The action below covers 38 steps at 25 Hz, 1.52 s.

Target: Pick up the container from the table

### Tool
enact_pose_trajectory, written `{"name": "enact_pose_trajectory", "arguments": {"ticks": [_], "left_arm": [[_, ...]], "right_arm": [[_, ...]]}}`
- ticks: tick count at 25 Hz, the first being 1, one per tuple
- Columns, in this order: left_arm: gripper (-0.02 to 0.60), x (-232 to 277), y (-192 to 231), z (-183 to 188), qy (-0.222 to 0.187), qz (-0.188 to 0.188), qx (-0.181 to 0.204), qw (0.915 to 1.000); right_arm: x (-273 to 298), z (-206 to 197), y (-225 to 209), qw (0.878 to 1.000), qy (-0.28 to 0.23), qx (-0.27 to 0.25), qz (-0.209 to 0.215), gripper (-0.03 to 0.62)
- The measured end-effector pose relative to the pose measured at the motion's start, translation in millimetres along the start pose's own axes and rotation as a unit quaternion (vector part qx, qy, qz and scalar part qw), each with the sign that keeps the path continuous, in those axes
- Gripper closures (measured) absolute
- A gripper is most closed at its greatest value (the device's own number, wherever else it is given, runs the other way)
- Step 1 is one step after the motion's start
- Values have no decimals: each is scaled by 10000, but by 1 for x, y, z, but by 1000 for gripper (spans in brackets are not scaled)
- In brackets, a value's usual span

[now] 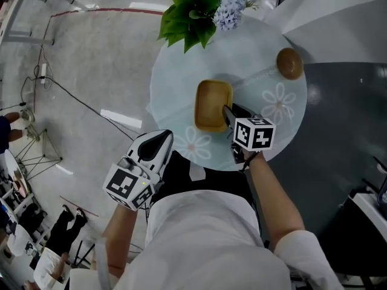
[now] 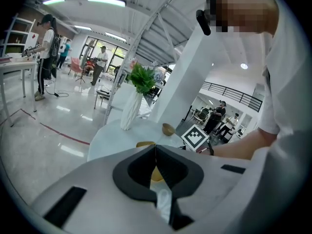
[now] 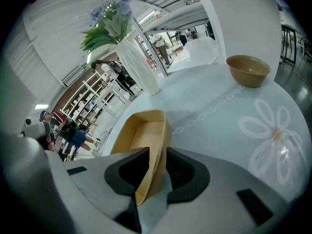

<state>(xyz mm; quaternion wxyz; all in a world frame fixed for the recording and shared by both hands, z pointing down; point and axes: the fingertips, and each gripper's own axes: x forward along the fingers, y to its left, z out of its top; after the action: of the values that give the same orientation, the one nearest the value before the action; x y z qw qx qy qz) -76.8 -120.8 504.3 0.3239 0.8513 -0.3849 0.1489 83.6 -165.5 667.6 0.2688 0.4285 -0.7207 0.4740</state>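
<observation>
A yellow rectangular container lies near the middle of the round table, which has a pale blue cloth. My right gripper is shut on the container's right wall; in the right gripper view that thin wall stands pinched between the jaws. Whether the container rests on the cloth or hangs just above it, I cannot tell. My left gripper hangs off the table's near-left edge, beside the person's body, its jaws closed on nothing.
A brown bowl sits at the table's far right. A white vase of green leaves and lilac flowers stands at the far edge. Cables run over the floor at left. People stand far off in the hall.
</observation>
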Motion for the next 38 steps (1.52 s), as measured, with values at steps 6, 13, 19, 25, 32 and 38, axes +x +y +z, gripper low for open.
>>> {"name": "enact_pose_trajectory", "arguments": {"ticks": [6,13,19,25,32,38], "left_arm": [[560,-7,4,-3,-16,7,-29,10000],[560,-12,7,-2,-45,-21,-6,10000],[560,-16,6,5,-123,-103,80,9998],[560,-18,0,20,-245,-198,220,9993],[560,-18,-9,41,-377,-361,449,9976],[560,-20,-22,61,-495,-506,699,9950]], "right_arm": [[6,-5,1,9998,126,-67,-160,490],[6,-6,-1,9988,106,-102,-464,551],[-4,2,3,9990,-69,-29,-440,559],[-24,15,6,9984,-303,-24,-487,559],[-52,36,13,9964,-674,-32,-506,559],[-85,56,19,9930,-1063,-28,-523,559]]}}
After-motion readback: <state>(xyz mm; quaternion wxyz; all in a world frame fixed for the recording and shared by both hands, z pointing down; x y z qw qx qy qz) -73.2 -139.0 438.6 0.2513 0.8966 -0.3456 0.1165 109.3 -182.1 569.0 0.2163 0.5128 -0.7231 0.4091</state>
